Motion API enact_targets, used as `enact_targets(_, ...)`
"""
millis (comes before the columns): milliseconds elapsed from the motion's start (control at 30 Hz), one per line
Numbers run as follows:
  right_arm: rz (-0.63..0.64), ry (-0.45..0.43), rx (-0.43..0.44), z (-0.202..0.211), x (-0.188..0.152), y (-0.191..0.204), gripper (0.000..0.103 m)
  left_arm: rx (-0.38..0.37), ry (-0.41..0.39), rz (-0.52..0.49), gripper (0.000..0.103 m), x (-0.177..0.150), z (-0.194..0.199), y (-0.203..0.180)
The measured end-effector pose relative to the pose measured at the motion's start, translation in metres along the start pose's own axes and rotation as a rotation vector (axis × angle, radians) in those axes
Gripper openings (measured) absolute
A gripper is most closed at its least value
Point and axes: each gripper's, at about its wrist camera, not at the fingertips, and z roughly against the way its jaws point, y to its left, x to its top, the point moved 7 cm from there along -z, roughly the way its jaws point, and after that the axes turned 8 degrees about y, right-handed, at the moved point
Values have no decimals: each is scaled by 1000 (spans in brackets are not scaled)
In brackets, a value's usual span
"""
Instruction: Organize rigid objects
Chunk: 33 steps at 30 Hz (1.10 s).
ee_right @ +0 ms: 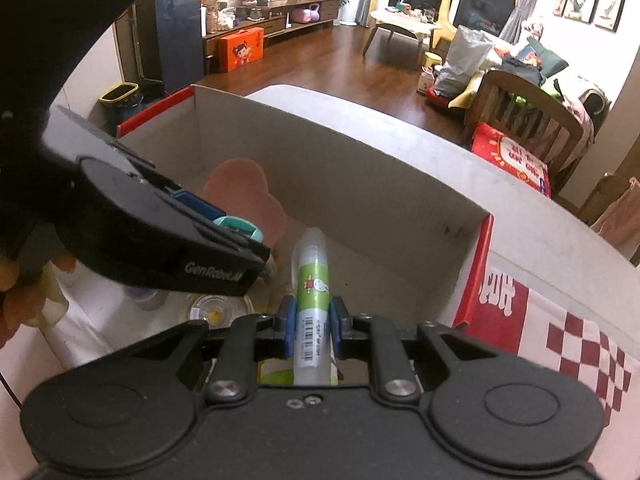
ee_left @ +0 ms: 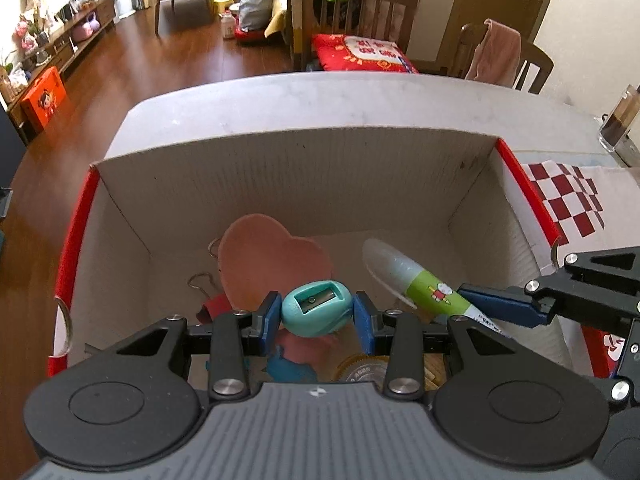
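Note:
My left gripper point(ee_left: 316, 314) is shut on a teal pencil sharpener point(ee_left: 318, 308) and holds it over the inside of a white cardboard box with red outer walls point(ee_left: 296, 168). My right gripper point(ee_right: 313, 326) is shut on a glue stick with a green label point(ee_right: 314, 292), also inside the box; that same glue stick point(ee_left: 416, 284) shows to the right in the left wrist view, with the right gripper's blue finger point(ee_left: 504, 306) behind it. From the right wrist view, the left gripper's body point(ee_right: 160, 236) crosses the left side, and the sharpener point(ee_right: 236, 226) peeks out beyond it.
On the box floor lie a pink heart-shaped piece point(ee_left: 272, 260), a binder clip point(ee_left: 204, 282), a blue-and-pink item point(ee_left: 296, 364) and a round yellow-rimmed lid point(ee_right: 218, 310). A red-checked cloth point(ee_left: 568, 196) lies right of the box. A glass point(ee_left: 618, 124) stands at the table's far right. Chairs stand beyond the table.

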Motion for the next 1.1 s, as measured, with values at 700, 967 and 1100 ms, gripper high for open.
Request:
enact_targets(700,-67,-7,3,12,0,-14,31,5,38,31,45,-5,-2,2)
enact_targets(967,-80,-31,17,30,-3,-14,36,-16,-15,50,50,-7,19,2)
enact_targets(1100,-83,-49,30,41,-3,-14,40,-15,-42,46,52,-10,32,0)
